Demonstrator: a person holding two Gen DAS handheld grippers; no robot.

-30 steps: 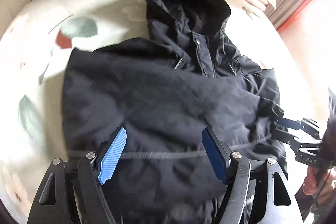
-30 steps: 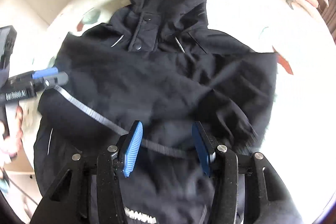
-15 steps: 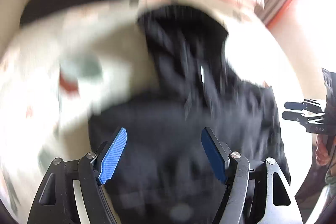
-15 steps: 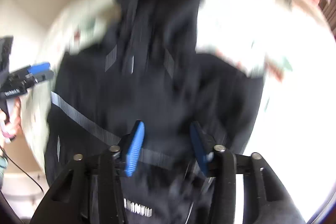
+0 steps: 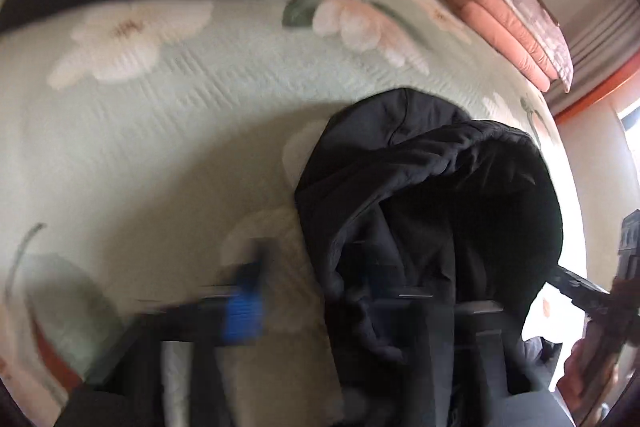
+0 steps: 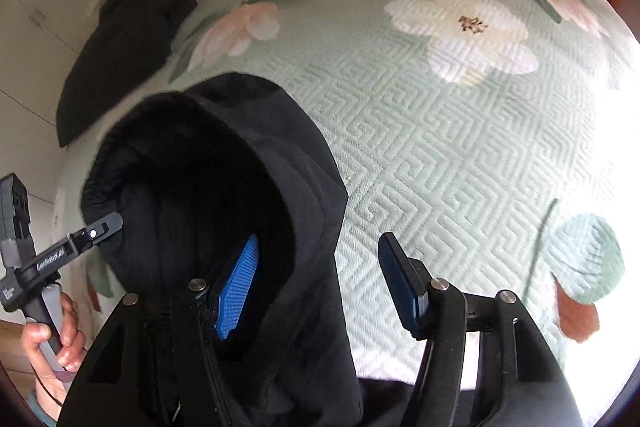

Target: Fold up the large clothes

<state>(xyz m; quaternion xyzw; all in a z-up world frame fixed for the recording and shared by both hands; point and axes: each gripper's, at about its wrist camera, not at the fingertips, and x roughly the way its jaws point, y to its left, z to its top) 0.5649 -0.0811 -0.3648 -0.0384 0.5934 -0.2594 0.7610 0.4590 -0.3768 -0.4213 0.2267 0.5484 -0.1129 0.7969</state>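
Left gripper (image 6: 116, 221) has just snapped closed at the hood's (image 6: 224, 163) rim; whether it's pinching fabric, can't tell. Right gripper (image 6: 318, 283) is partly spread, just been narrowing, straddling the hood's other edge. Jacket hood lies on the flowery bed (image 6: 440, 131); pink blankets (image 5: 500, 15) behind. Both grippers point steeply down.
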